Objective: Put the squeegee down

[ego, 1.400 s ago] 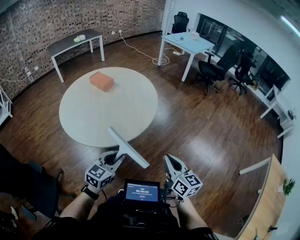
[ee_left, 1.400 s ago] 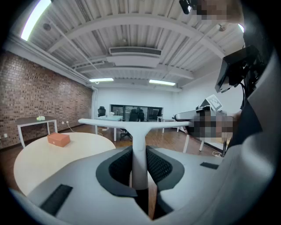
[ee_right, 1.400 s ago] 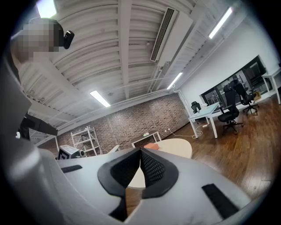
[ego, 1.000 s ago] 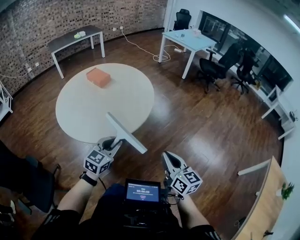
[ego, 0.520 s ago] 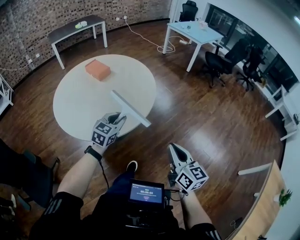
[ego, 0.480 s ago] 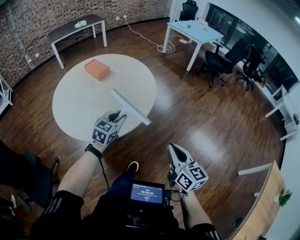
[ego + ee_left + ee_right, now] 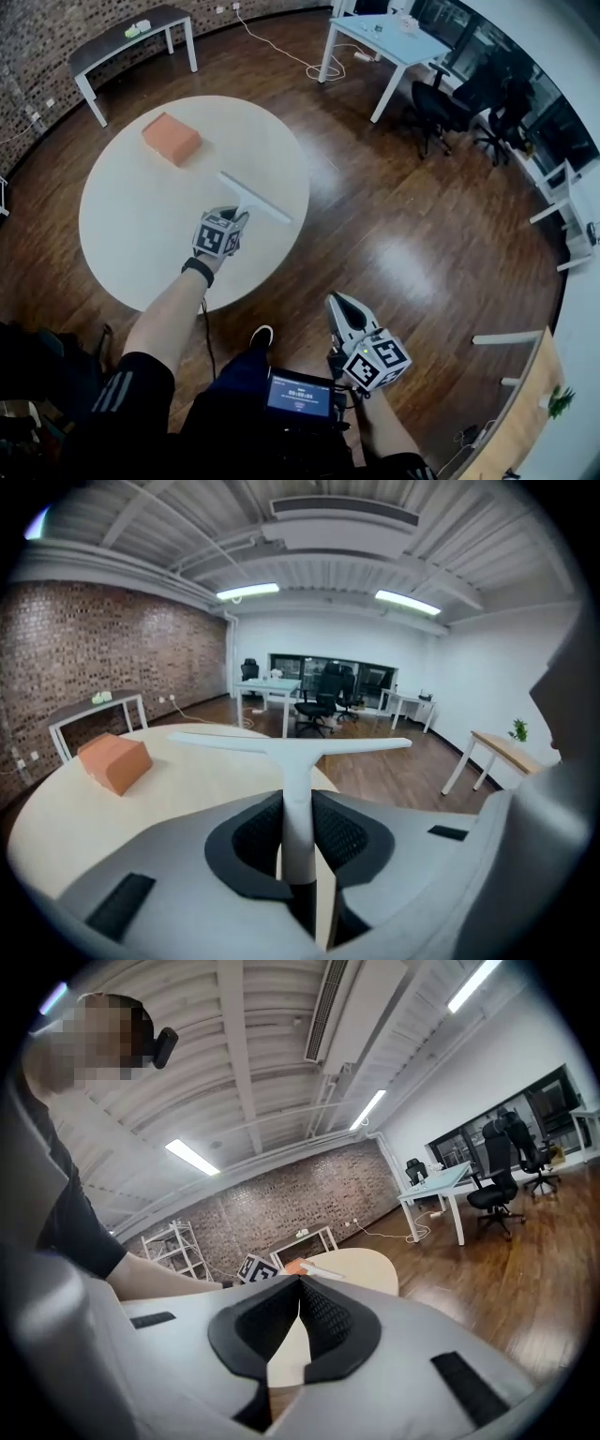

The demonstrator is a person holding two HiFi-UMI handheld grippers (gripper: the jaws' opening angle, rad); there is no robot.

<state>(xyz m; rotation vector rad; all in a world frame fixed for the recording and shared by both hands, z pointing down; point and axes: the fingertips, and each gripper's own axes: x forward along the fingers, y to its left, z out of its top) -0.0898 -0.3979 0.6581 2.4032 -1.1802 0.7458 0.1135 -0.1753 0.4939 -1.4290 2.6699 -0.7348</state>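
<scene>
1. The left gripper (image 7: 298, 810) has both jaws closed on the handle of a white squeegee (image 7: 293, 754); the dark pads press on it from two sides.
2. The handle rises straight out of the jaws, and the long blade lies across its top, almost level, like a letter T.
3. Behind the squeegee is a round pale table (image 7: 169, 794).
4. An orange block (image 7: 114, 761) lies on this table at the left, well apart from the blade.
5. A brick wall (image 7: 103, 649) closes the left side, with a small side table (image 7: 94, 708) before it.
6. Far back stand black office chairs (image 7: 323, 700) and a white desk (image 7: 267, 688).
7. At the right is a wooden desk (image 7: 497, 750) with a small plant (image 7: 518, 729).
</scene>
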